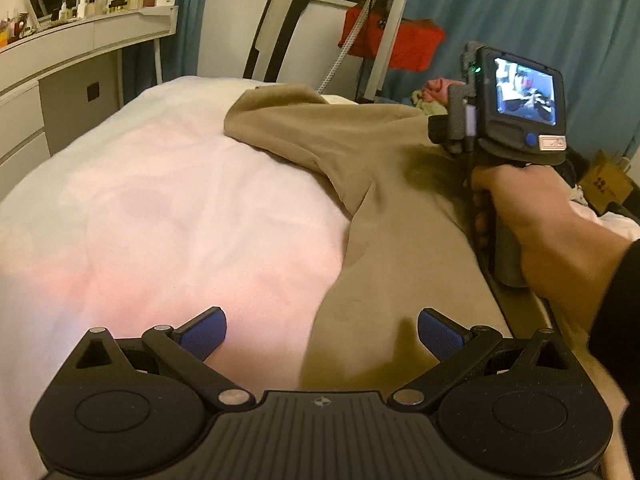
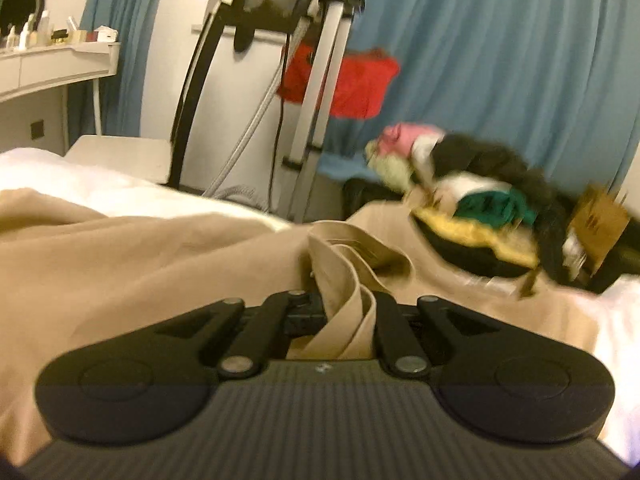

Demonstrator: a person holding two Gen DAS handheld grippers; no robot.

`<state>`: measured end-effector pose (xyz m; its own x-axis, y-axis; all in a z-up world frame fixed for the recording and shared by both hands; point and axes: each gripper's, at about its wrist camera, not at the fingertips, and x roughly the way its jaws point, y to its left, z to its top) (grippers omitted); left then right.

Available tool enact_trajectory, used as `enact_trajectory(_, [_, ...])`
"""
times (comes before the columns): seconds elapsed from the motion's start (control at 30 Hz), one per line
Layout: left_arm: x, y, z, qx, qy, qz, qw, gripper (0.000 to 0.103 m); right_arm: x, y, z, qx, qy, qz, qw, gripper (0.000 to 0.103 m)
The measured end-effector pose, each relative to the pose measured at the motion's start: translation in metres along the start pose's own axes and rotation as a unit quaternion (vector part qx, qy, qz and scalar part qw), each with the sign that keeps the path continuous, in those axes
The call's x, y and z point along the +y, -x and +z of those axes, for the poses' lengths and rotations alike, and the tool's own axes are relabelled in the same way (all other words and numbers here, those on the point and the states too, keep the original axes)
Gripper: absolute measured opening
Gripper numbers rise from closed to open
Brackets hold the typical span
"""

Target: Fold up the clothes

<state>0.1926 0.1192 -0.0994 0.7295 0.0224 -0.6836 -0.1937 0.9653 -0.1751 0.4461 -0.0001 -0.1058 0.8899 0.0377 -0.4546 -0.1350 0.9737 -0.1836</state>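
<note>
A tan garment point(image 1: 360, 168) lies spread over the right side of a white bed point(image 1: 160, 208). My left gripper point(image 1: 322, 338) is open and empty, low over the garment's near edge where it meets the sheet. My right gripper point(image 2: 344, 300) is shut on a bunched fold of the tan garment point(image 2: 160, 248), which sticks up between its jaws. In the left wrist view the right gripper's body and screen point(image 1: 516, 108) show at the right, held by a hand; its fingertips are hidden there.
A pile of mixed clothes point(image 2: 472, 196) sits at the far right of the bed, with a cardboard tag point(image 2: 596, 220). A white dresser point(image 1: 60, 80) stands left. A stand with a red cloth point(image 1: 392, 40) and blue curtains are behind the bed.
</note>
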Motion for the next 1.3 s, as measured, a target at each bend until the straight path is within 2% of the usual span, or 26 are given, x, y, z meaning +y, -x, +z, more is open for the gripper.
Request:
enact_trajectory(0.03, [-0.002, 0.0, -0.001, -0.003, -0.007, 0.0, 1.0, 0.103, -0.002, 0.001, 0.0, 0.006, -0.012, 0.01, 1.0, 0.015])
enact_trajectory(0.1, [-0.006, 0.002, -0.002, -0.007, -0.019, -0.001, 0.9998, 0.103, -0.006, 0.002, 0.001, 0.019, -0.036, 0.031, 0.999, 0.056])
enact_trajectory(0.17, [-0.007, 0.004, 0.0, -0.011, -0.022, -0.007, 0.9997, 0.103, -0.014, 0.017, 0.001, 0.022, -0.059, 0.053, 0.997, 0.074])
enact_trajectory(0.33, [-0.011, 0.024, -0.002, -0.033, -0.033, -0.008, 0.9989, 0.103, -0.046, 0.096, 0.0, -0.002, -0.119, 0.11, 0.987, 0.074])
enact_trajectory(0.43, [-0.018, 0.042, -0.006, -0.049, -0.043, -0.01, 0.9978, 0.103, -0.068, 0.155, -0.009, -0.012, -0.136, 0.12, 0.983, 0.074])
enact_trajectory(0.63, [-0.041, 0.076, -0.018, -0.069, -0.076, -0.008, 0.9947, 0.103, -0.117, 0.277, -0.055, -0.032, -0.165, 0.123, 0.978, 0.074])
enact_trajectory(0.8, [-0.055, 0.109, -0.028, -0.081, -0.092, -0.023, 0.9922, 0.103, -0.14, 0.355, -0.104, -0.046, -0.164, 0.101, 0.98, 0.074])
enact_trajectory(1.0, [-0.068, 0.15, -0.043, -0.115, -0.1, -0.05, 0.9871, 0.103, -0.164, 0.394, -0.15, -0.052, -0.208, 0.098, 0.972, 0.074])
enact_trajectory(1.2, [-0.087, 0.167, -0.066, -0.134, -0.128, -0.025, 0.9823, 0.103, -0.178, 0.407, -0.16, -0.06, -0.225, 0.108, 0.966, 0.074])
enact_trajectory(1.3, [-0.095, 0.167, -0.077, -0.125, -0.148, -0.023, 0.9808, 0.103, -0.185, 0.411, -0.161, -0.065, -0.234, 0.106, 0.964, 0.074])
